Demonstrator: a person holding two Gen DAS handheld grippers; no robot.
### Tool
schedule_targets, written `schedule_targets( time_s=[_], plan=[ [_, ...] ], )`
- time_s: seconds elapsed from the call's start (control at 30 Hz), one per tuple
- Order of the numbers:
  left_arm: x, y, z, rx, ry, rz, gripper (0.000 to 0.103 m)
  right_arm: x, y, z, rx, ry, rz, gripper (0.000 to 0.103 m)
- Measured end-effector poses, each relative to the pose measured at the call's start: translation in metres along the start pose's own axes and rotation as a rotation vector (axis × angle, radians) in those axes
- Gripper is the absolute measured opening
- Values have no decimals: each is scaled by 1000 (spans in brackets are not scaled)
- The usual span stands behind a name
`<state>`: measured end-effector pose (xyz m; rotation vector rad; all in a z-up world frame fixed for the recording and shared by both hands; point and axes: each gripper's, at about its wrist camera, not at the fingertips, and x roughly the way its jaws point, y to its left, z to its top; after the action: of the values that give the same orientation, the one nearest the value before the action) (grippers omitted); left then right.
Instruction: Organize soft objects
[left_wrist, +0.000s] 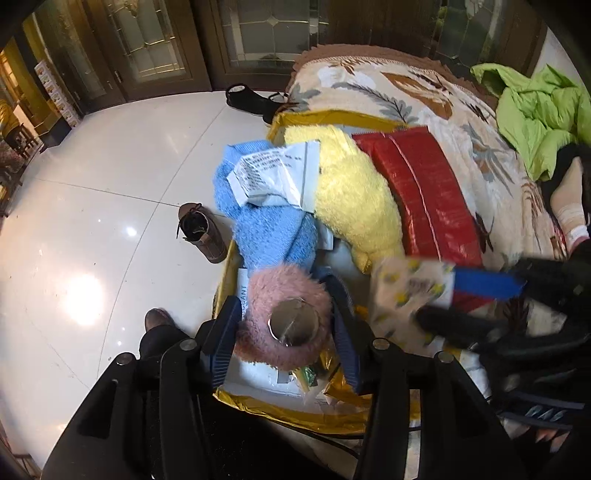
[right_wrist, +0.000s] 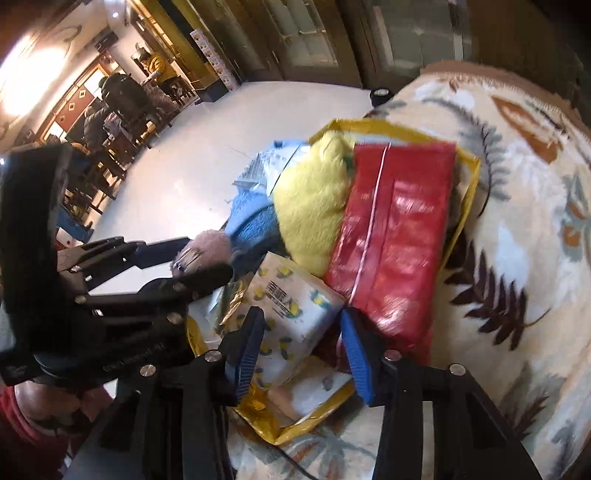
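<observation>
A gold-lined bag lies open on the bed. It holds a blue fluffy piece, a yellow plush piece, a red pack and a printed white wrapper. My left gripper is shut on a pink fluffy object with a round metal face, over the bag's near end. My right gripper is shut on a lemon-print tissue pack, just beside the red pack. The left wrist view shows that pack blurred between the right gripper's fingers.
A floral blanket covers the bed, with a green jacket at its far right and a socked foot beside it. Boots stand on the white tiled floor. People sit far back.
</observation>
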<state>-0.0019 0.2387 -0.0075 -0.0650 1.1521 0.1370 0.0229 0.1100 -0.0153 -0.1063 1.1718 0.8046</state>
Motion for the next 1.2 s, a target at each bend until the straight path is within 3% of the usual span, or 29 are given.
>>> schedule_targets(
  time_s=[0.1, 0.13, 0.2, 0.37, 0.5, 0.63, 0.73, 0.87, 1.2],
  plan=[
    [-9, -1, 5, -13, -31, 14, 49, -23, -2, 1, 4, -75, -34, 52],
    [-10, -2, 7, -15, -40, 23, 55, -33, -2, 2, -3, -103, -66, 56],
    [-16, -6, 11, -23, -68, 23, 60, -53, -5, 1, -11, -176, -141, 73],
    [-33, -22, 21, -49, -156, 15, 66, -96, -19, -9, 30, -325, -217, 77],
    [-44, -44, 28, -44, -218, 23, 67, -109, -26, -23, 63, -390, -272, 79],
    [-52, -67, 32, -40, -258, 28, 78, -114, -38, -37, 114, -437, -324, 81],
    [-54, -77, 32, -33, -286, 8, 79, -113, -46, -41, 146, -437, -376, 86],
    [-47, -73, 28, -77, -252, -53, 82, -104, -51, -44, 192, -414, -384, 86],
    [-31, -34, 10, -175, -226, 50, 82, -62, -20, -28, 106, -343, -382, 87]
  ],
)
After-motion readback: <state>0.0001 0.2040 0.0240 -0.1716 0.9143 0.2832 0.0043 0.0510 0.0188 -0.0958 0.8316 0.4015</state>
